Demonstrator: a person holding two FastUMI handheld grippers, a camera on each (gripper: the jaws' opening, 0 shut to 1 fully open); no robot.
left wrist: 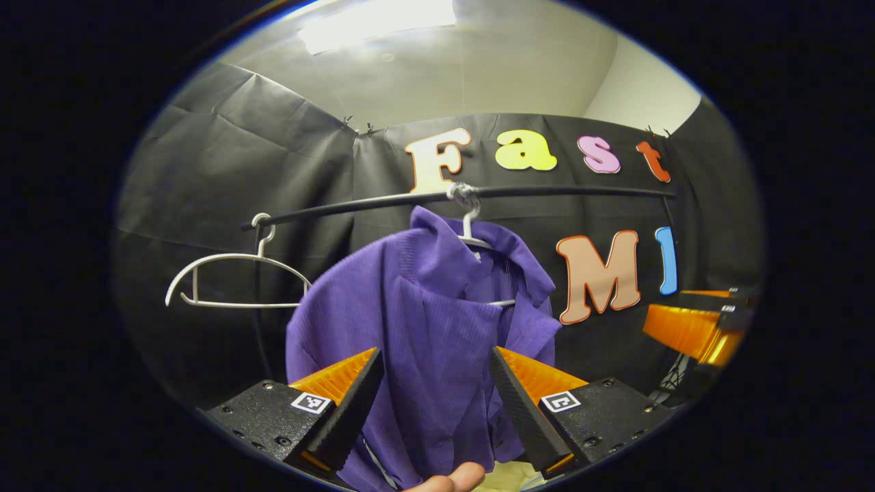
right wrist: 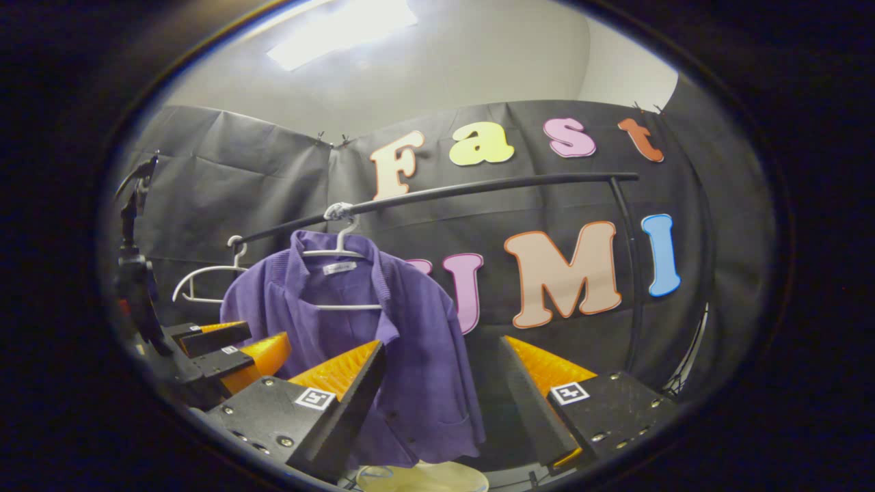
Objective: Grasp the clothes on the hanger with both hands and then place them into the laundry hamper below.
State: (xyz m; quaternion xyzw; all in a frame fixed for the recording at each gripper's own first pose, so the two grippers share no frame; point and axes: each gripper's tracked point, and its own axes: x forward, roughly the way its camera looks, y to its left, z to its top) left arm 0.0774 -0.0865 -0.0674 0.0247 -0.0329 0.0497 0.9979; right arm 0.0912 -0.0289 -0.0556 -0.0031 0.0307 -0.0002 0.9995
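Nothing grasped yet: shirt (left wrist: 424,321) hung on hanger (left wrist: 472,236), both hand-held grippers (left wrist: 434,396) (right wrist: 441,396) held wide, hamper (right wrist: 424,477) below.

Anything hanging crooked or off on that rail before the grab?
Yes. The purple shirt sits askew on its white hanger: it is bunched toward one shoulder, and the hanger's bottom bar shows bare through the open front. Beside it an empty hanger hangs on the black rail. No damage visible.
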